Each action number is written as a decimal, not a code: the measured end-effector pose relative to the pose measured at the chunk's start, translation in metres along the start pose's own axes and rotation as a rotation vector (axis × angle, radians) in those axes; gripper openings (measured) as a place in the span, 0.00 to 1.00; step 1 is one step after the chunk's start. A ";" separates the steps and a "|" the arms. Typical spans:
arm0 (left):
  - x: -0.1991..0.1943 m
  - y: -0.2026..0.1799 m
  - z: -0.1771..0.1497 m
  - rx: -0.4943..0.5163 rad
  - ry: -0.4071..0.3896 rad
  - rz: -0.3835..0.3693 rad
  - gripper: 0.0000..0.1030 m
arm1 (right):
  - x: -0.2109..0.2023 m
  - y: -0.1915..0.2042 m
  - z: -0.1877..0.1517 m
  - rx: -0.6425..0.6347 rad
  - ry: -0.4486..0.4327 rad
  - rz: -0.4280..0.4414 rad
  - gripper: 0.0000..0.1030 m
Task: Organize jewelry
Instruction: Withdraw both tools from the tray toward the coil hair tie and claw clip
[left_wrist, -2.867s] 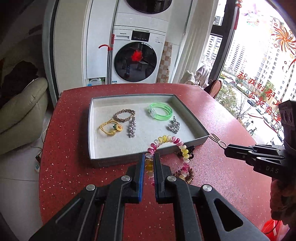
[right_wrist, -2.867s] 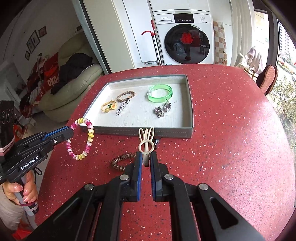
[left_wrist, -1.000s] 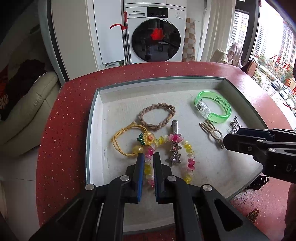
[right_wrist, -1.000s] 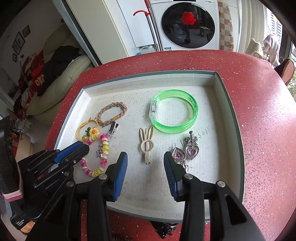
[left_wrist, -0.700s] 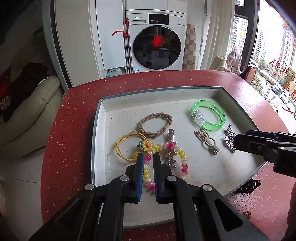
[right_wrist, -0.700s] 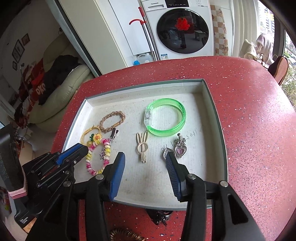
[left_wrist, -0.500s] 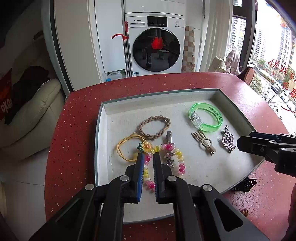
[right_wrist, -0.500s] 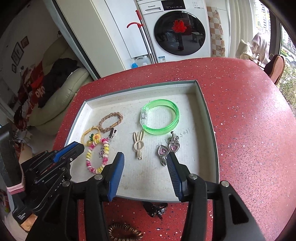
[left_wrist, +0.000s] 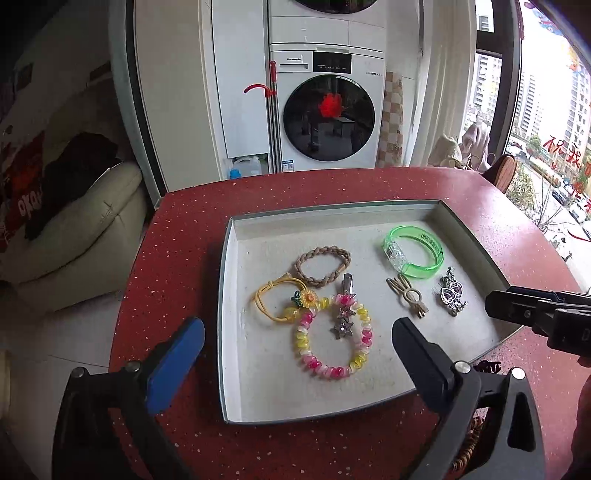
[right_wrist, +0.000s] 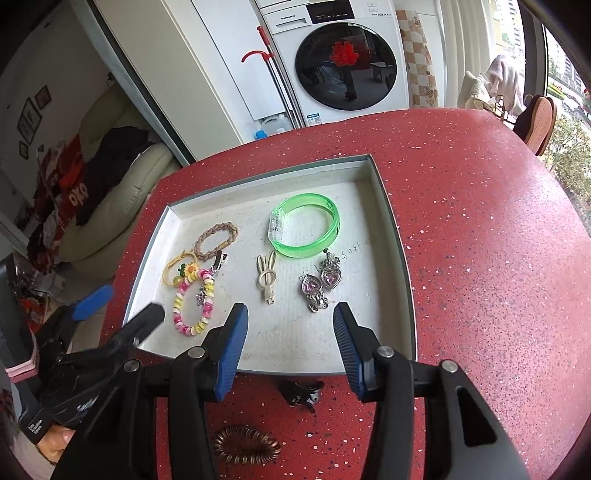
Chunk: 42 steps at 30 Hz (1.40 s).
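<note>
Red speckled desk (right_wrist: 480, 221) in a laundry corner, washing machine (left_wrist: 328, 118) behind, cream sofa (left_wrist: 74, 229) at the side. Grey tray (left_wrist: 225, 295) sits mid-desk and holds most of the jewelry: green bangle (left_wrist: 413, 251) toward its far right corner, braided hair tie (left_wrist: 323, 260) far left, yellow flower hair tie (left_wrist: 280, 299) near the left wall, star hair clip (left_wrist: 343, 314), bunny hair clip (right_wrist: 266, 277) in the middle, heart earrings (right_wrist: 319, 288) just right of it. Pink-yellow coil bracelet (left_wrist: 332, 343) lies flat in the tray's near left part, overlapping the star hair clip and touching the flower tie. Left gripper (left_wrist: 295, 339) jaws have just been opening, now spread wide above that bracelet, nothing pinched between them; bracelet looks released. Right gripper (right_wrist: 290, 332) about half spread over the tray's near edge, empty. Done, judging by layout: seven pieces in tray. Left: black claw clip (right_wrist: 301, 393) on the desk just outside the tray's near wall, and brown coil hair tie (right_wrist: 245, 445) nearer the desk's front edge. Both lie below the right gripper, so likely next. Tray's near wall and the left gripper's body close by could crowd the reach; left part of tray is getting cluttered, right part has room.
</note>
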<state>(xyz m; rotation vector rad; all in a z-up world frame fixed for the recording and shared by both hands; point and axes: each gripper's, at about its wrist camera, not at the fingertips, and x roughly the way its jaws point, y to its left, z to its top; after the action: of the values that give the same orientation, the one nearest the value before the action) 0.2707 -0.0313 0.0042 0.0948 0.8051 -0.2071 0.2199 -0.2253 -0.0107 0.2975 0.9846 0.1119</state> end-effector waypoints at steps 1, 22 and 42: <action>-0.001 0.001 0.000 -0.003 0.002 -0.005 1.00 | -0.001 0.001 0.000 -0.004 -0.001 -0.001 0.51; -0.047 0.004 -0.038 -0.013 0.012 -0.040 1.00 | -0.044 0.017 -0.017 -0.049 -0.161 -0.028 1.00; -0.066 -0.035 -0.090 0.101 0.095 -0.096 1.00 | -0.057 -0.010 -0.056 -0.003 -0.002 -0.006 1.00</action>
<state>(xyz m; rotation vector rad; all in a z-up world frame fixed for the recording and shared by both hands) 0.1553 -0.0409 -0.0100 0.1627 0.8943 -0.3361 0.1413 -0.2363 0.0029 0.2914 0.9829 0.1076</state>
